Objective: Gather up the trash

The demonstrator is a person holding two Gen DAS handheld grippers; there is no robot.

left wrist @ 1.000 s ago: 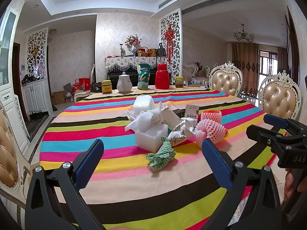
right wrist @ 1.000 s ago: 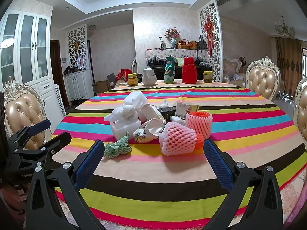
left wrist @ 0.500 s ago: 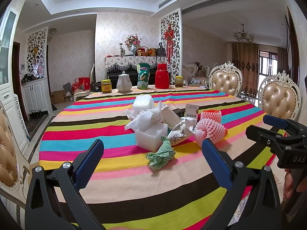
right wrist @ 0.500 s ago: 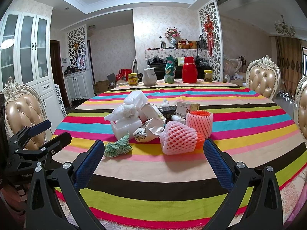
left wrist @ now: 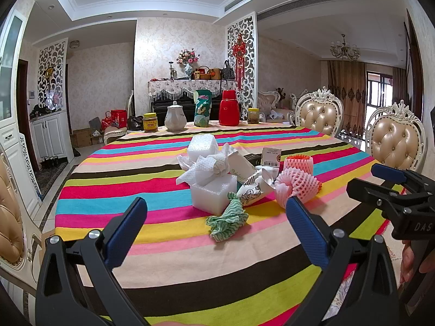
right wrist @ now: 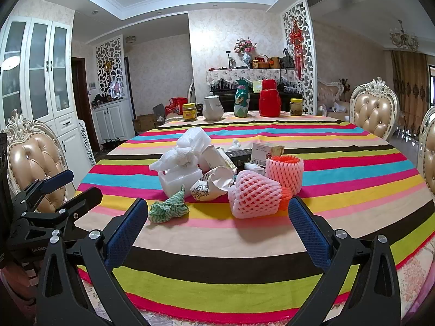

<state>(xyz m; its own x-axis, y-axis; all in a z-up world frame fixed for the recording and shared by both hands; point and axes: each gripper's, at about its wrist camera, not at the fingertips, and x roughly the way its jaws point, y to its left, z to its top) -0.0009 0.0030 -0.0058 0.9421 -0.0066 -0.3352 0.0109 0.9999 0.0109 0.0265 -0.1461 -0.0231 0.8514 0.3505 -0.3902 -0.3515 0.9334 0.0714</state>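
You are facing a round table (left wrist: 174, 260) covered by a striped cloth in pink, cyan, yellow, brown, lime and cream, in a dining room with patterned wallpaper. 2 tufted chairs (left wrist: 318, 115) stand at its far right side, and a white cabinet (right wrist: 35, 73) lines the wall to your left. Behind the table, a fringed sideboard (left wrist: 190, 87) carries a flower vase and bags.

Along the table's far edge stand 5 containers: a yellow-lidded jar (left wrist: 150, 122), a white teapot (left wrist: 175, 116) with its lid on, a teal patterned vessel (left wrist: 202, 108), a red flask (left wrist: 229, 108) and a second jar (left wrist: 253, 116). The contents of the jars are too small to read.

The trash sits in 1 pile near the table's middle: a white foam block (left wrist: 213, 195) with crumpled white wrap (left wrist: 206, 167) on top, a crushed paper cup (right wrist: 212, 183), 2 pink foam fruit nets (right wrist: 254, 194), a small carton (right wrist: 265, 153) and, nearest you, a green striped rag (left wrist: 227, 220) lying against the block.

Your left gripper (left wrist: 216, 233) has its jaws spread wide and holds nothing, framing the rag. Your right gripper (right wrist: 217, 233) is likewise spread and unloaded, short of the nearer net.
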